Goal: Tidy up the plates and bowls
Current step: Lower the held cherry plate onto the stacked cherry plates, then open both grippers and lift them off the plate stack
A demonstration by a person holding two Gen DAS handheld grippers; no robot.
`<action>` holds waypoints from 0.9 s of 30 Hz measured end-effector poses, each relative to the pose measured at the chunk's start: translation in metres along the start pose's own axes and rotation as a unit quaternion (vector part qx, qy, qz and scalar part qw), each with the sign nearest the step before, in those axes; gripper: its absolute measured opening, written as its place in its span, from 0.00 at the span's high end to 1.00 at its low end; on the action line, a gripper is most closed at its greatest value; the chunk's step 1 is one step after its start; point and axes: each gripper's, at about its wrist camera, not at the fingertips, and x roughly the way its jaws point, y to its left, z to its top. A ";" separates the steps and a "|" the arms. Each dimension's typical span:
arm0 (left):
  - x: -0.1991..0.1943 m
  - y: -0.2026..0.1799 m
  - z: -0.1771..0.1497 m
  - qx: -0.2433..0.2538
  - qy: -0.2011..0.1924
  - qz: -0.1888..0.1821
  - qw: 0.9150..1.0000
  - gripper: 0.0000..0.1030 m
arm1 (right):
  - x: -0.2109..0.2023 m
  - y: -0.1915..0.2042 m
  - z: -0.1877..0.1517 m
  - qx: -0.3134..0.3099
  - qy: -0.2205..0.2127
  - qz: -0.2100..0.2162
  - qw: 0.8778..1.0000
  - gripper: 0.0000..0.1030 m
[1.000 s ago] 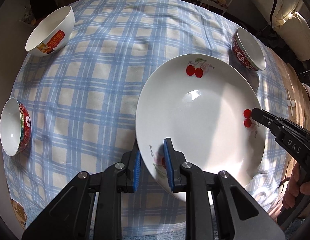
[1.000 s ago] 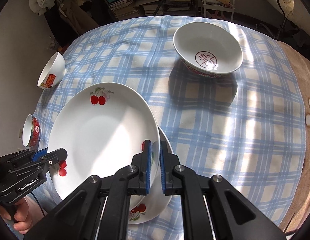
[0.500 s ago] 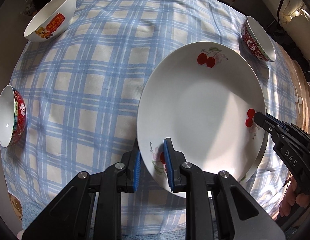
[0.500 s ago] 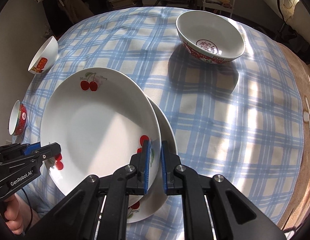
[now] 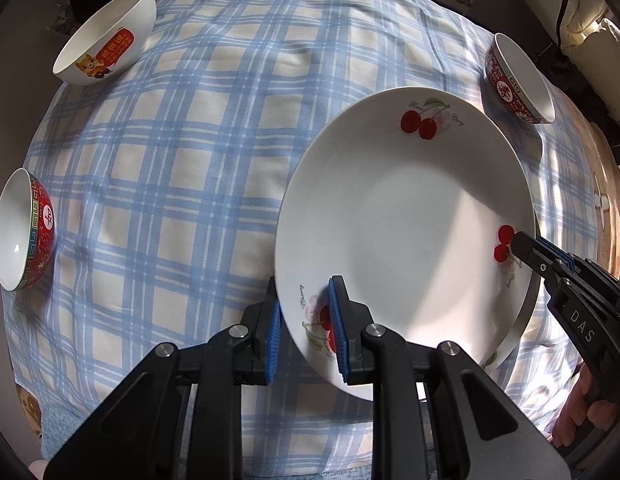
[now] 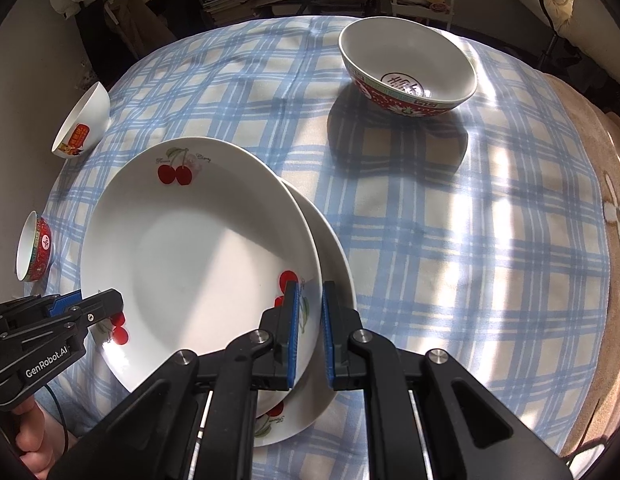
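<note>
Nearest, the left gripper (image 5: pixel 304 330) has its blue ribbed pads either side of the near rim of the top plate (image 5: pixel 405 232), and the jaws look parted a little wider than the rim, so I cannot tell whether they grip it. Opposite, the right gripper (image 6: pixel 308 330) straddles the same plate's other rim, jaws narrow; whether they pinch it I cannot tell either. "DAS" is printed on the right gripper's black body and "GenRobot.AI" on the left one's.

The top plate is glossy white, round and shallow, painted with red cherries and a small script by each pair that is too small to read. It sits over a second matching plate (image 6: pixel 333 248), offset so the lower rim shows as a crescent. Both rest on a soft blue-and-cream checked cloth (image 6: pixel 449 240).

Further out stand three bowls, all holding nothing: a red patterned bowl (image 5: pixel 24 230) at the left edge, a white bowl with a cartoon cat and red label (image 5: pixel 106 36) beyond it, and a red-banded bowl (image 6: pixel 407 66) with a red character printed inside.
</note>
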 end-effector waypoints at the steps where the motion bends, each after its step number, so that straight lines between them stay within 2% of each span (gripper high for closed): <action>1: 0.000 -0.001 0.000 0.002 -0.003 0.002 1.000 0.78 | 0.000 0.000 -0.001 -0.001 0.000 -0.001 1.000 0.88; 8: -0.004 0.002 -0.006 -0.001 -0.032 -0.003 0.999 0.78 | 0.001 0.002 -0.002 -0.011 0.002 -0.007 1.000 0.88; 27: -0.020 0.007 0.003 0.003 -0.031 0.023 0.999 0.78 | -0.002 0.006 -0.005 -0.027 0.008 -0.017 0.999 0.85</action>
